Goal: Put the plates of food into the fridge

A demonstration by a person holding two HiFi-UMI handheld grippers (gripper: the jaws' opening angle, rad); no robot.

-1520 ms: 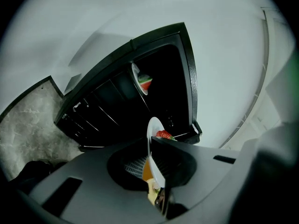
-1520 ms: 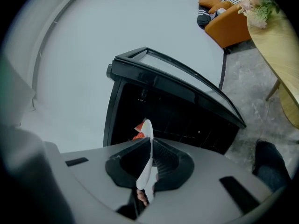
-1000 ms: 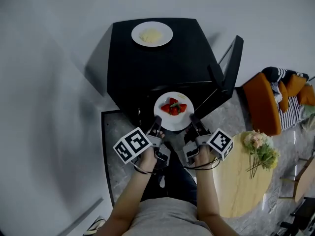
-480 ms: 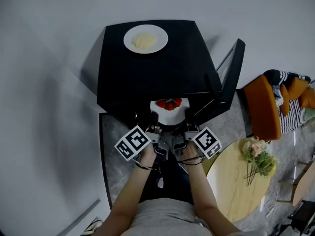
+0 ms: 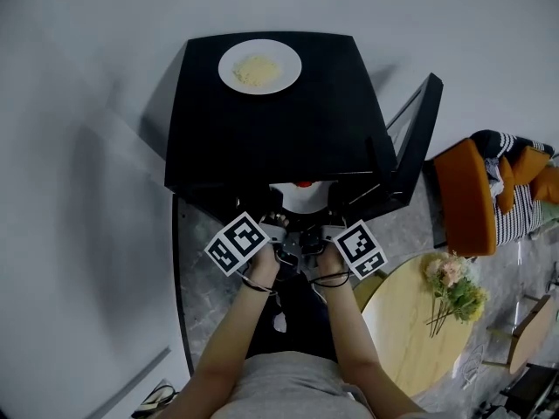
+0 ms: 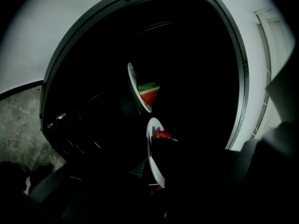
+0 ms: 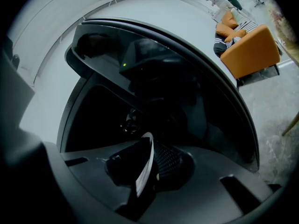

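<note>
Strawberry plate [image 5: 300,197] now deeper inside fridge [image 5: 262,138], watermelon plate [image 6: 139,90] behind

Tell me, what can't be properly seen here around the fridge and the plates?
- Strawberry plate: head view, mostly hidden under the fridge top.
- Fridge interior: left gripper view, too dark to see shelves.
- Yellow food on the top plate: head view, too small to identify.

The white strawberry plate [image 5: 300,201] is level, halfway into the open black fridge [image 5: 262,129]. Deeper inside is a plate with a watermelon wedge [image 6: 132,76]. A white plate of pale yellow food [image 5: 229,68] lies on the fridge's top.
</note>
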